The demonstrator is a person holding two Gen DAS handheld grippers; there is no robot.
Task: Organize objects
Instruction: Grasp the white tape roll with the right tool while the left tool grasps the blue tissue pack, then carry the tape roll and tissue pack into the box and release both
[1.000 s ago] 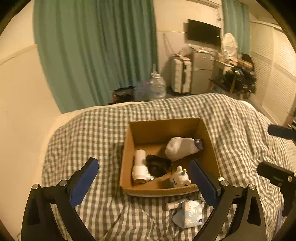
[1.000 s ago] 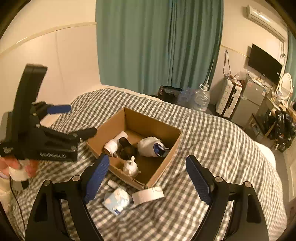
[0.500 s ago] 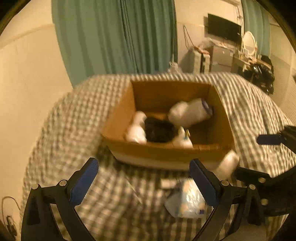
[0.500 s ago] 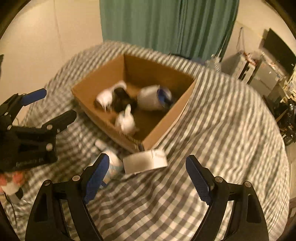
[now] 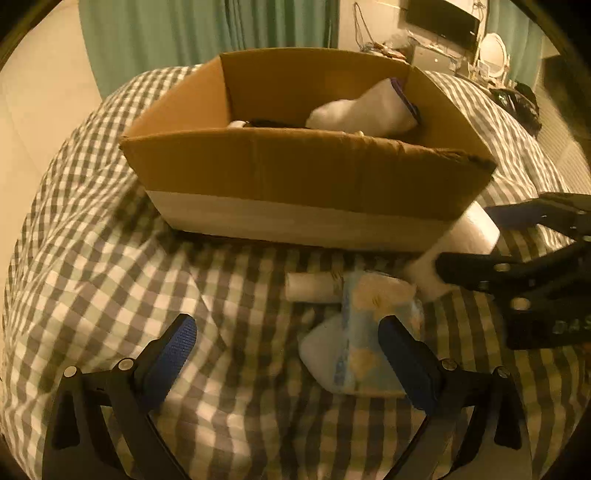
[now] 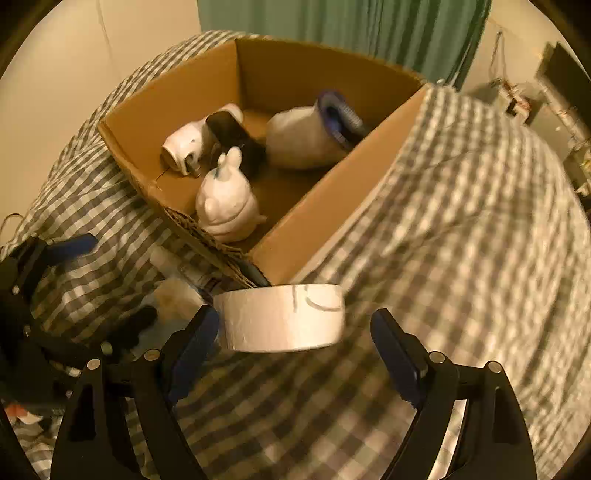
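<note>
A home bedroom: a gingham duvet (image 5: 110, 258) is covering the bed across the lower frame, green curtains (image 5: 207, 33) are hanging upper left, and a wall-mounted television (image 5: 441, 16) is showing upper right.

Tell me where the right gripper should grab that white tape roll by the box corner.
Grip the white tape roll across its curved outer band, coming straight in from the near side. It stands on edge with that band facing the right gripper, whose open fingers already flank it. The cardboard box corner blocks the far side.
</note>
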